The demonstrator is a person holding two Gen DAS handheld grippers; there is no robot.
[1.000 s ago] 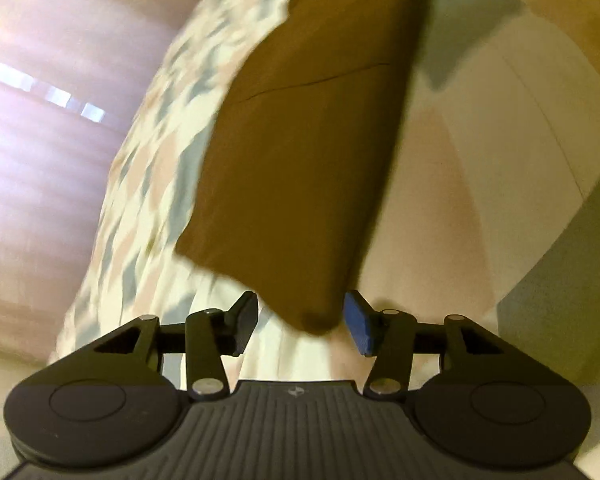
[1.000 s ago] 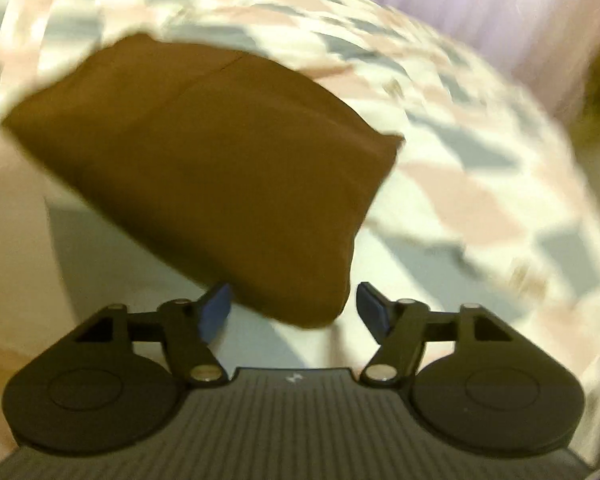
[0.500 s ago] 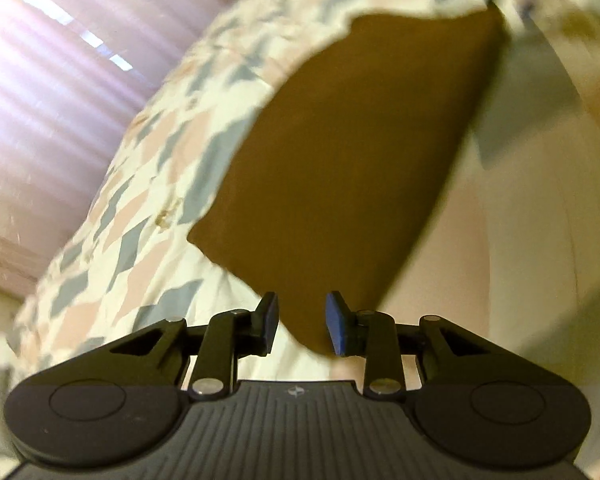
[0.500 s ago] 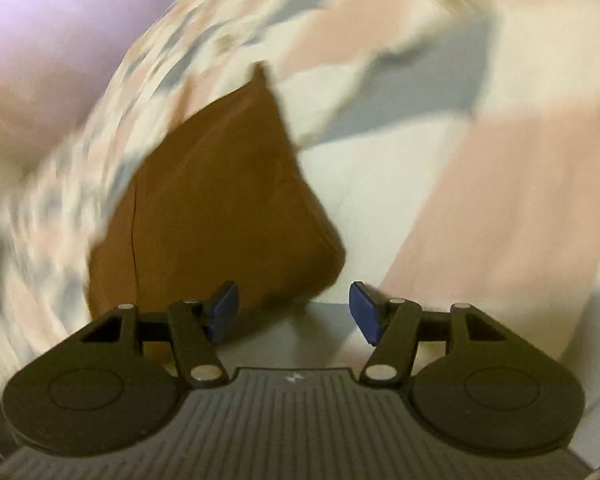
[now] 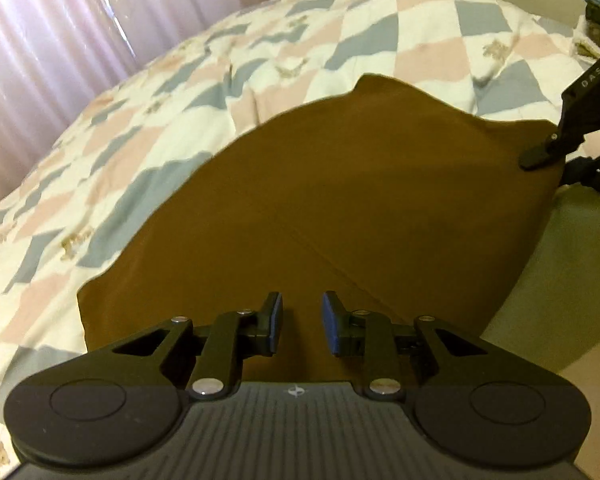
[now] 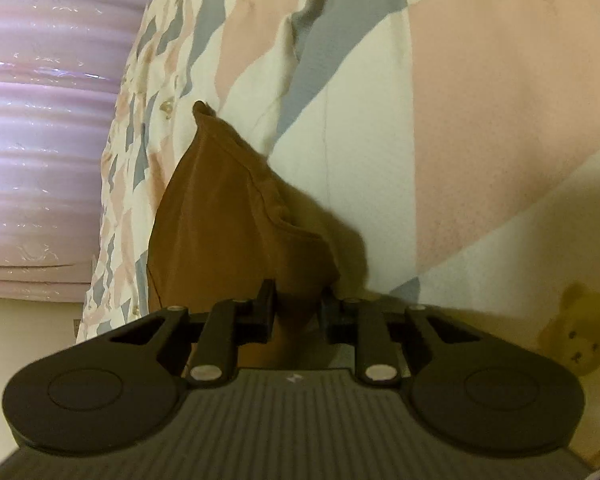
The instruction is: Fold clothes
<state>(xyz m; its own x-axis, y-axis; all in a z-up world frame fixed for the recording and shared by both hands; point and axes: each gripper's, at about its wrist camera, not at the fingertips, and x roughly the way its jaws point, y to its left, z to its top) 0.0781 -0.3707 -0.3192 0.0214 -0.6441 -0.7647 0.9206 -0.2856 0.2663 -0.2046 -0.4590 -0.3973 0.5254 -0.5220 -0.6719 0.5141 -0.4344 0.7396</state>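
Checked bedspread [image 5: 308, 60] carries a brown garment [image 5: 340, 208], its near edge between the parted left gripper [image 5: 300, 322] and right gripper [image 6: 298, 306], grip uncertain.

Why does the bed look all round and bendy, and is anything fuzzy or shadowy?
Left wrist view: the fisheye lens bows the quilt into a dome; the picture is sharp. Right wrist view: the brown cloth casts a dark shadow beside it, and the yellow teddy looks dim and soft.
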